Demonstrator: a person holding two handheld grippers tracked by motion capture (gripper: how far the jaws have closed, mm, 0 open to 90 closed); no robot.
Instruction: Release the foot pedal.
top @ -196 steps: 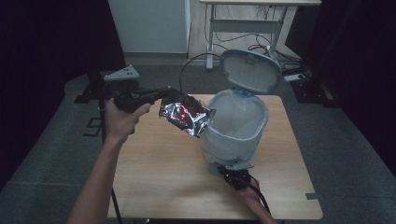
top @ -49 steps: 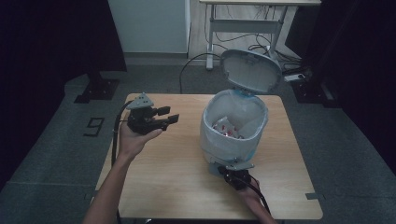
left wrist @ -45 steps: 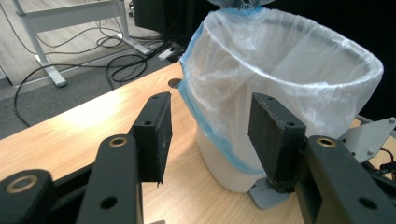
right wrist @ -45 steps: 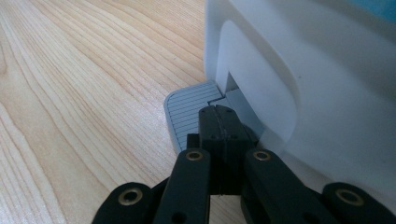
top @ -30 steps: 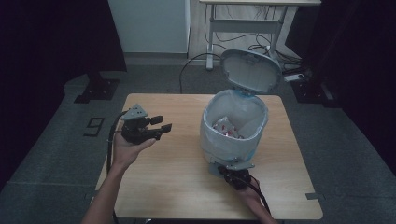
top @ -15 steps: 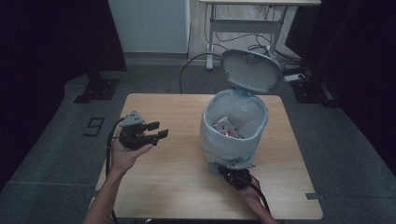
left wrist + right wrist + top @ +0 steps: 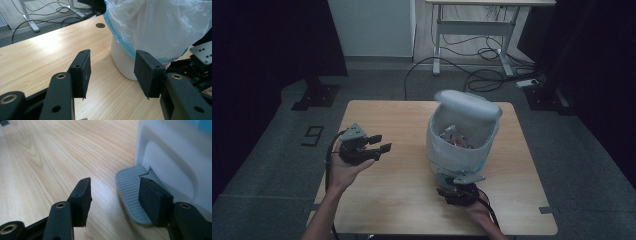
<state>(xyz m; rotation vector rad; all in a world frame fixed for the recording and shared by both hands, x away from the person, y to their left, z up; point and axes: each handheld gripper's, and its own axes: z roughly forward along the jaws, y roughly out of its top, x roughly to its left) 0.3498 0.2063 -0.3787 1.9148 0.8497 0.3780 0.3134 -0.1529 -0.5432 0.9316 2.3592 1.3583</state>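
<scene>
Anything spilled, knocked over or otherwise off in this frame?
Nothing stands out. The pedal bin stands upright on the table, liner in place, lid half down over wrappers inside. The left gripper is open and empty; the right gripper, also open, sits at the pedal.

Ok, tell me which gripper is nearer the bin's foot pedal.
Right. The right gripper sits at the pedal, one jaw over it. The left gripper hangs open, well off to the bin's side.

A lab or office: bare wooden table (image 7: 412,195), grey carpet, a desk frame (image 7: 477,30) with trailing cables.
</scene>
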